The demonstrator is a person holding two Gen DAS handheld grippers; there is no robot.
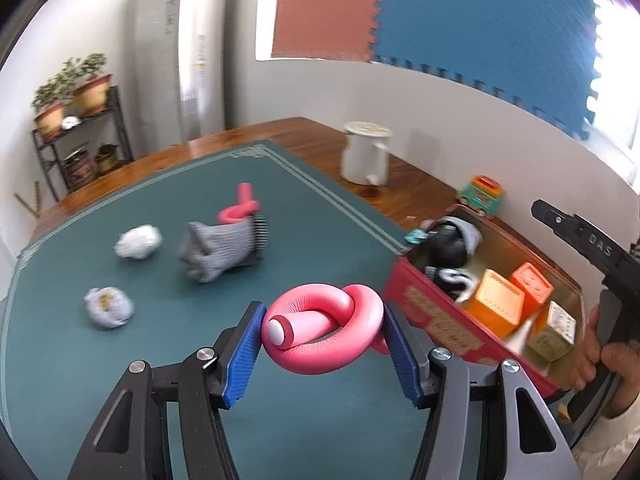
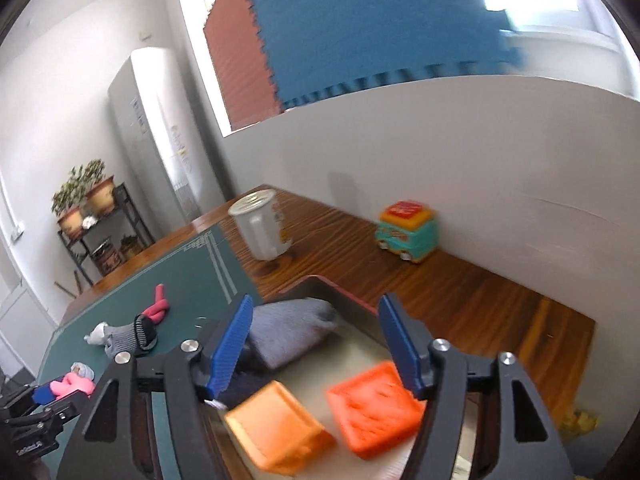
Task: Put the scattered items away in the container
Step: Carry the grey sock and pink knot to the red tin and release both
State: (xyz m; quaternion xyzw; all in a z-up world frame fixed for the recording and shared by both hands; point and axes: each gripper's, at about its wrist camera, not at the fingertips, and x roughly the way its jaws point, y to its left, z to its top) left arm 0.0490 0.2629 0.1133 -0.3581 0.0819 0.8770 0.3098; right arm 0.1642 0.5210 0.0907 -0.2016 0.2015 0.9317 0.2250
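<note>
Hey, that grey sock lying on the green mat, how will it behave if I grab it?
The grey sock lies crumpled and slack, so it probably droops from the jaws. It looks soft and light. Its ribbed knit should grip well, unlikely to slip or roll off the green mat.

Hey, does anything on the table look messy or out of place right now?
Yes. A grey glove, two crumpled wads and a second pink knotted tube lie loose on the green mat, outside the red box. The left gripper holds another pink knot, not yet boxed.
</note>
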